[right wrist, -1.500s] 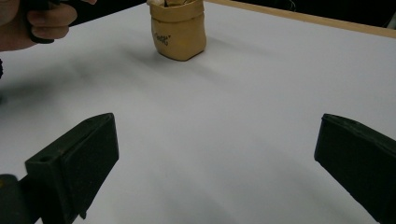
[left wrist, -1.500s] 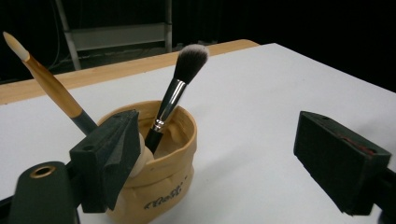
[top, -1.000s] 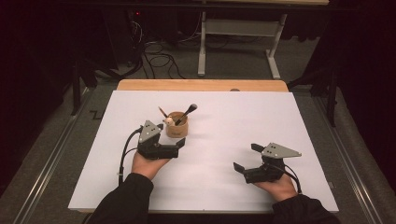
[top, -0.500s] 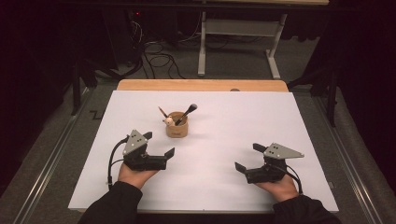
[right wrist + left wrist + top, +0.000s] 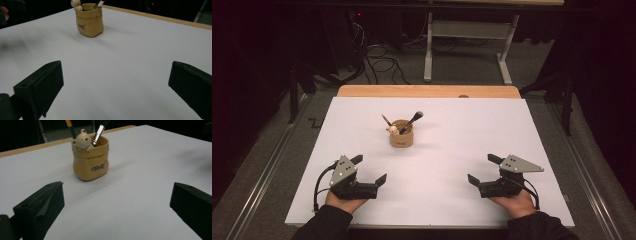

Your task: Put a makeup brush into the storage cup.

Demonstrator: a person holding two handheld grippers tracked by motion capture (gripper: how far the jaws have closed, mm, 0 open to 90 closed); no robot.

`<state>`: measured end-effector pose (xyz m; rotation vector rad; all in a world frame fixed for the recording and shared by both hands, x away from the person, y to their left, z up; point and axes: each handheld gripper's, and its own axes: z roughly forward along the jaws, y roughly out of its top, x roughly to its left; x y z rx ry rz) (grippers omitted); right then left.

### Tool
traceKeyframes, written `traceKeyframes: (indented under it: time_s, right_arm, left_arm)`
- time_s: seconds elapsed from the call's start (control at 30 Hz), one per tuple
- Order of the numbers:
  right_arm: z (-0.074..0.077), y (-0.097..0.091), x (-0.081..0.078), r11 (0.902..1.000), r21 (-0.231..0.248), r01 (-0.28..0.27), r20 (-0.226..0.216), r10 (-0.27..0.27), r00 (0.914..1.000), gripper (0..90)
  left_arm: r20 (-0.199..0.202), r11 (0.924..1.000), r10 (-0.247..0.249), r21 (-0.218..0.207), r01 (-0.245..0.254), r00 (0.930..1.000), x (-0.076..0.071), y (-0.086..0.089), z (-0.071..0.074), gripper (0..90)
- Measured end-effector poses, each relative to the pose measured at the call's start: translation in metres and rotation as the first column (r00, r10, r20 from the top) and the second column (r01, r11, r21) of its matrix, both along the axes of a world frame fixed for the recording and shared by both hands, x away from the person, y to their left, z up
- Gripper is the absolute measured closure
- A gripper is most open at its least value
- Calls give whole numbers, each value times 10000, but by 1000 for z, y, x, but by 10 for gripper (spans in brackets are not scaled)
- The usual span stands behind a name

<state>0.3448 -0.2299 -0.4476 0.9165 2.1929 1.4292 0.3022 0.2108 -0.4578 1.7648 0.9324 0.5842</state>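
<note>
- The tan holder (image 5: 401,134) stood upright mid-bench, well apart from both grippers, with a brush (image 5: 412,121) and a pencil (image 5: 386,119) in it.
- We held the left gripper (image 5: 371,172) and right gripper (image 5: 479,171) with jaws wide open, empty.
- A good approach, we judged, would come level, jaws straddling the holder's sides.
- The bench (image 5: 452,165) was white; the room was dark, with cables (image 5: 379,62) on the floor.

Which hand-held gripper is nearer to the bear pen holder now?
Left. The left hand-held gripper sits near-left of the pen holder; the right hand-held gripper is farther off, near-right.
</note>
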Motion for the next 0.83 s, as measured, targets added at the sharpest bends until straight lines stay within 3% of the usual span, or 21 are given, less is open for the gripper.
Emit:
traceKeyframes:
  time_s: [0.33, 0.53, 0.83]
  right_arm:
    - [6, -16, -8, 9986, 311, 425, 239, -432, 9988, 4]
    - [6, -17, -8, 9984, 332, 462, 319, -473, 9984, 4]
    - [6, -17, -8, 9976, 420, 546, 371, -561, 9977, 4]
  left_arm:
    - [-232, 9993, -374, 3, 374, 9990, 1, -2, -6, 2]
    - [-427, 9993, -297, -237, 288, 9986, 4, 1, -8, 2]
    - [-512, 9997, -154, -192, 144, 9986, 5, 2, -8, 2]
